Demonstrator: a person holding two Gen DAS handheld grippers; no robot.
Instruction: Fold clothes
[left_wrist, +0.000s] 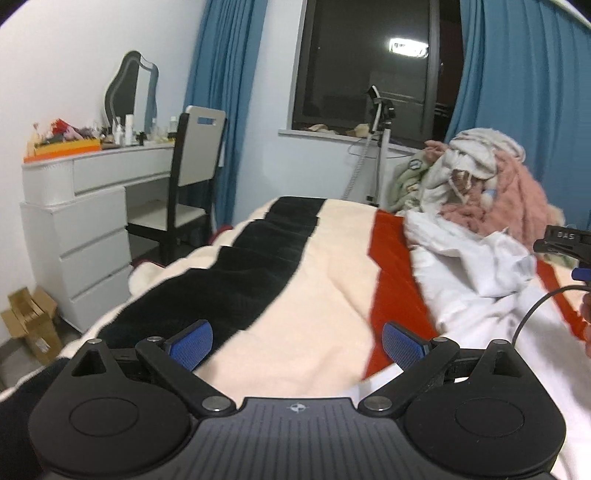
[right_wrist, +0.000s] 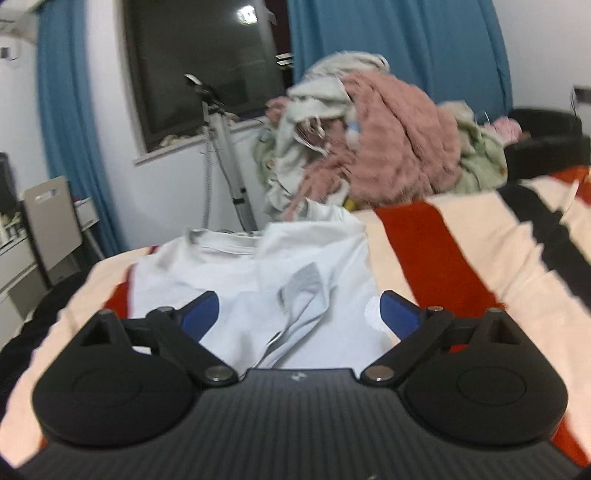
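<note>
My right gripper (right_wrist: 299, 314) hangs low over the white garment (right_wrist: 258, 266), its blue pads spread wide with nothing pinched between them; the crumpled cloth simply lies beneath and ahead of them. My left gripper (left_wrist: 297, 345) is likewise spread wide and empty, poised above the striped blanket (left_wrist: 317, 266) of cream, black and red that covers the bed. The white garment lies rumpled on that blanket, to the right of my left gripper, partly across the red stripe. Just behind it a heap of unfolded clothes (right_wrist: 388, 147), pink, pale green and off-white, is piled at the far edge of the bed. Beyond stand blue curtains (left_wrist: 524, 110), a dark window (left_wrist: 369, 66), a white dresser (left_wrist: 85, 206) and a chair (left_wrist: 192, 173).
</note>
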